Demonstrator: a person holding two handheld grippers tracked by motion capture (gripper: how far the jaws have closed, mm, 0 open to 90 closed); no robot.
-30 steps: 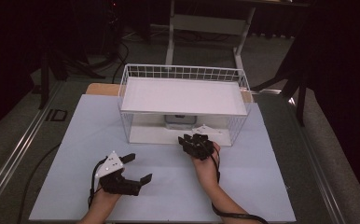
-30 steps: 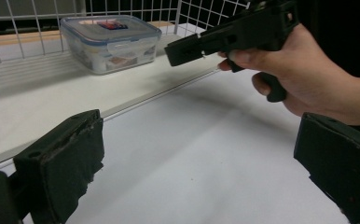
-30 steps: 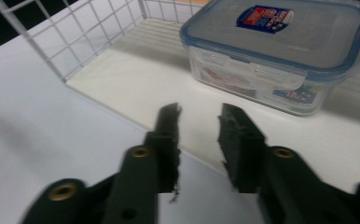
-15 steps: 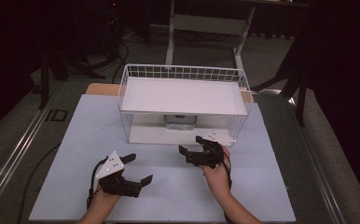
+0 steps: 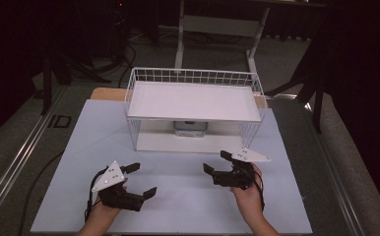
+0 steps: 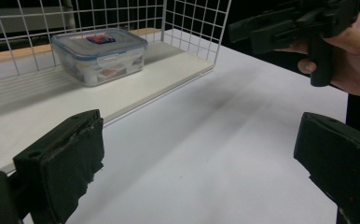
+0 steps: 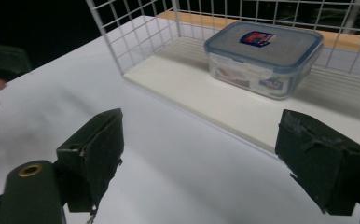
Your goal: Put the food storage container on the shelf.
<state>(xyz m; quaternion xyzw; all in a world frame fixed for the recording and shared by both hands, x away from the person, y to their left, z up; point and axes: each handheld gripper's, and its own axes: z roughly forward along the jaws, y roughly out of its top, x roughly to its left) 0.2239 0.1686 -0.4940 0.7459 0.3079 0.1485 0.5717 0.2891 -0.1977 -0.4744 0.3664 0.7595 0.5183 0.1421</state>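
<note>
White desk [image 5: 178, 196] w/ dark floor around. Wire rack [image 5: 193, 78] sits ahead of both tongs; lidded plastic food box [image 7: 262, 56] on its lower shelf, well apart from them. Left tongs [image 5: 136, 179] apart, empty. Right tongs [image 5: 216, 162] just been opening, now wide apart, nothing between.

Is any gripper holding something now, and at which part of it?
Nothing is held. The left gripper and the right gripper are both open and empty above the white table. The plastic container sits untouched on the wire rack's lower shelf.
</note>
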